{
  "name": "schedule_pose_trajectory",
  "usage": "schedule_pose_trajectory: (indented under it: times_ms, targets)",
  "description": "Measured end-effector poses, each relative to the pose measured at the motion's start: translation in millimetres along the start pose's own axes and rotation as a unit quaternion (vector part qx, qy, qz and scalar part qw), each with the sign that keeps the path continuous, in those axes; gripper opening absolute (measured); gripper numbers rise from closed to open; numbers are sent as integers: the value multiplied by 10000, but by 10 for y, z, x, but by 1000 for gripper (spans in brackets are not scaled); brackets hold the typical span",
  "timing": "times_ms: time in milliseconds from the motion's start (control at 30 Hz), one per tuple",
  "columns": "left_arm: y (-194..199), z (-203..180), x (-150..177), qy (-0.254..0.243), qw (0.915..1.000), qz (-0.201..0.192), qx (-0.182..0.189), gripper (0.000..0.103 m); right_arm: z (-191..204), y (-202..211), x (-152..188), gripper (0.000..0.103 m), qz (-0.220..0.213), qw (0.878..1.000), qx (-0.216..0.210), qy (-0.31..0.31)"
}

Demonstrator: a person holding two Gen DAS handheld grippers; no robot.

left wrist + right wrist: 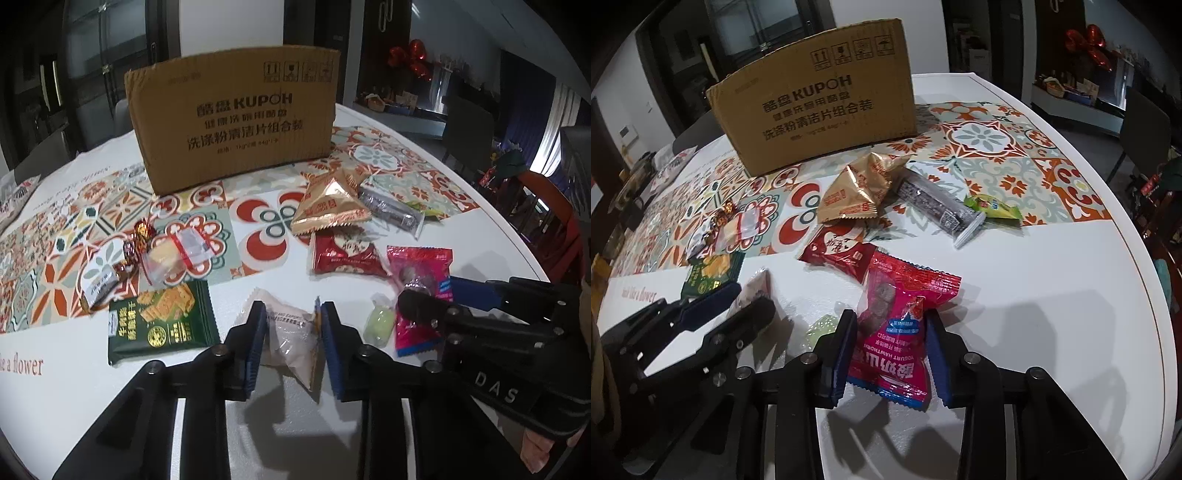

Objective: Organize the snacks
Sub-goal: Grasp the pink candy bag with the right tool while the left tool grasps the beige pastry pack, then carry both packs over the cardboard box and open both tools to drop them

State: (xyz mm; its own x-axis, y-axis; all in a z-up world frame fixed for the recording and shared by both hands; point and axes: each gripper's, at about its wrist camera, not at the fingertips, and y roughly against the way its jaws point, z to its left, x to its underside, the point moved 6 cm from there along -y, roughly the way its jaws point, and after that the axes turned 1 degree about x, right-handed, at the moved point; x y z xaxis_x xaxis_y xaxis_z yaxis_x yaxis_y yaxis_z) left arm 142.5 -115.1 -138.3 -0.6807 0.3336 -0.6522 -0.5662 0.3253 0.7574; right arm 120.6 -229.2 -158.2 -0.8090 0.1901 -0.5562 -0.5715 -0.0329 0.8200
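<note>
A white table (461, 236) is seen from two gripper cameras, part of it covered by a tile-patterned mat (258, 229) in red, orange and pale green. A brown cardboard box (232, 118), printed with "KUPOH" and Chinese lettering, stands upright at the far side on the mat.

The left gripper (291, 339) is closed narrowly on a pale, translucent snack packet (291, 336), which is pinched between the two blue-padded fingers just above the table. The right gripper (892, 350) is likewise closed on a pink and red packet marked "YOGURT HAWTHORN" (897, 317), squeezed at its lower half so that the wrapper bulges above the fingers.

The other snacks are scattered between the grippers and the box. A dark green cracker packet (159, 321) lies to the left of the left gripper. A small pale green sweet (378, 325) lies between the two grippers. A red packet with a heart design (347, 254) lies further back, and behind it a gold pyramid-shaped packet (328, 206) rests near the box. Just beside the gold packet lie a grey stick-shaped packet (938, 206) and a lime green wrapper (993, 208). On the left of the mat a clear wrapper holding a yellow piece (177, 254) is seen beside small red and gold foil sweets (142, 236).
</note>
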Motion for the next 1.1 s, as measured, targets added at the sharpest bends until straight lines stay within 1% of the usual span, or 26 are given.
schedule_pose_trajectory:
  times_ms: [167, 267, 400, 500, 567, 700, 767, 833, 933, 1100]
  targets:
    - [20, -13, -36, 139, 9998, 8, 126, 26, -3, 81, -43, 38, -113, 9999, 22, 118]
    - [88, 23, -45, 377, 9989, -41, 269, 26, -24, 141, -79, 38, -154, 9998, 10, 118]
    - [214, 19, -85, 349, 9989, -169, 248, 25, -5, 249, -113, 38, -271, 9995, -7, 162]
    - [292, 11, -141, 337, 9989, -172, 292, 25, 55, 312, -145, 38, -296, 9994, -131, 156]
    - [358, 29, -197, 322, 9989, -228, 235, 25, 112, 355, -184, 38, -305, 9991, -215, 184]
    - [487, 77, -360, 244, 9989, -384, 110, 25, 191, 430, -263, 38, -347, 9986, -264, 308]
    - [551, 93, -461, 223, 9985, -478, 152, 25, 222, 479, -350, 38, -390, 9980, -257, 422]
    - [602, 114, -584, 152, 9982, -578, 95, 25, 243, 523, -441, 38, -453, 9974, -266, 494]
    - [650, 170, -769, 125, 9974, -700, 59, 25, 264, 598, -626, 38, -608, 9962, -274, 558]
    - [668, 285, -1133, 163, 9964, -822, 127, 25, 307, 659, -978, 38, -862, 9938, -256, 648]
